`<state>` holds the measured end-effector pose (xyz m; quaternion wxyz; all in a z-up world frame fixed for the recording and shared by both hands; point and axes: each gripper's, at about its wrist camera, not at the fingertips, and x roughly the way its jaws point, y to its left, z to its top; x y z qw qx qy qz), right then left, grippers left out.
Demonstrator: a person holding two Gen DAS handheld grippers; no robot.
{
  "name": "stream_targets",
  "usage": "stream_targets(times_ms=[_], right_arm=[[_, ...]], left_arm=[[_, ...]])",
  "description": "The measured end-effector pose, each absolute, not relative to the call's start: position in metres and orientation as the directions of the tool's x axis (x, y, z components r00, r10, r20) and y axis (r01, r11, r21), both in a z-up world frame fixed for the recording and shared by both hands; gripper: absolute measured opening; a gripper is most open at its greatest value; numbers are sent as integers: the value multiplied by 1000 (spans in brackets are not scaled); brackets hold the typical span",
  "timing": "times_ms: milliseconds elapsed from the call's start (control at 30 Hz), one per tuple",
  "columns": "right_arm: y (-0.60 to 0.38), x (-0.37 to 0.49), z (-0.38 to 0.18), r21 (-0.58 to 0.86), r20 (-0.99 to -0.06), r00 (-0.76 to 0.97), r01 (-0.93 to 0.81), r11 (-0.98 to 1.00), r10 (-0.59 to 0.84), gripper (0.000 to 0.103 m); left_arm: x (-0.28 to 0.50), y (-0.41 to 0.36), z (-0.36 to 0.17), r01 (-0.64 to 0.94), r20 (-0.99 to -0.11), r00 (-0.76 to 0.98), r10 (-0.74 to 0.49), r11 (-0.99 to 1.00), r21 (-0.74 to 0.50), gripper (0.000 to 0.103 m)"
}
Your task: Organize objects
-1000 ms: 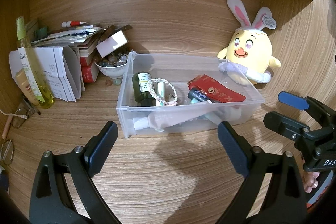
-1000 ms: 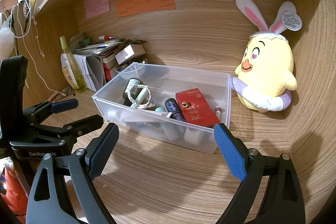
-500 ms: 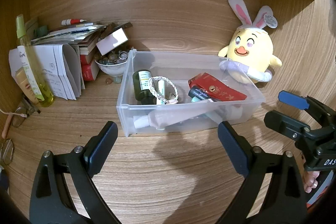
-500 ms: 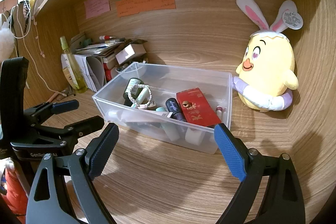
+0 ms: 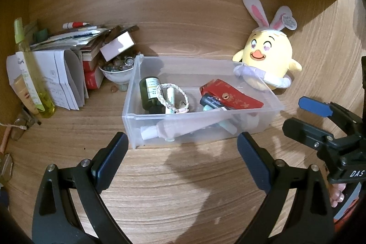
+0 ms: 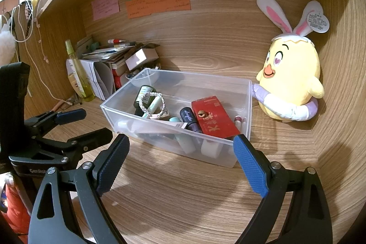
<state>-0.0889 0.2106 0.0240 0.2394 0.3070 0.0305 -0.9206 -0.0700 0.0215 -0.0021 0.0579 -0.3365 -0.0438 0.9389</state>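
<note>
Both my grippers are spread wide and empty: left gripper (image 5: 180, 160), right gripper (image 6: 180, 162), hovering at the desk's (image 5: 173, 202) front edge. Clear bin (image 5: 260, 127) sits mid-desk near the back wall, holding red box (image 5: 231, 96), green bottle (image 5: 148, 93), braided bracelet (image 5: 172, 97). Plush chick (image 6: 290, 81) touches its right end.

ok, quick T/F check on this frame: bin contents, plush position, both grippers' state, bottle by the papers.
1. The clear bin holds a red box. True.
2. The plush chick sits inside the bin. False: it sits on the desk beside the bin's far right end.
3. The left gripper is shut on a bracelet. False: its fingers are spread open and empty; the bracelet lies in the bin.
4. The right gripper is open. True.
5. The yellow bottle lies flat. False: it stands upright.
</note>
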Motion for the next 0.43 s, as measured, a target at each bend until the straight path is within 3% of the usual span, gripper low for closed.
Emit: stream_targets(times_ms=[433], right_arm=[[212,-89,24,93,-580,-697,457,-884,-422,91]], left_arm=[[-69,17,-3,-71,-627,-766,143,-988,-139,97]])
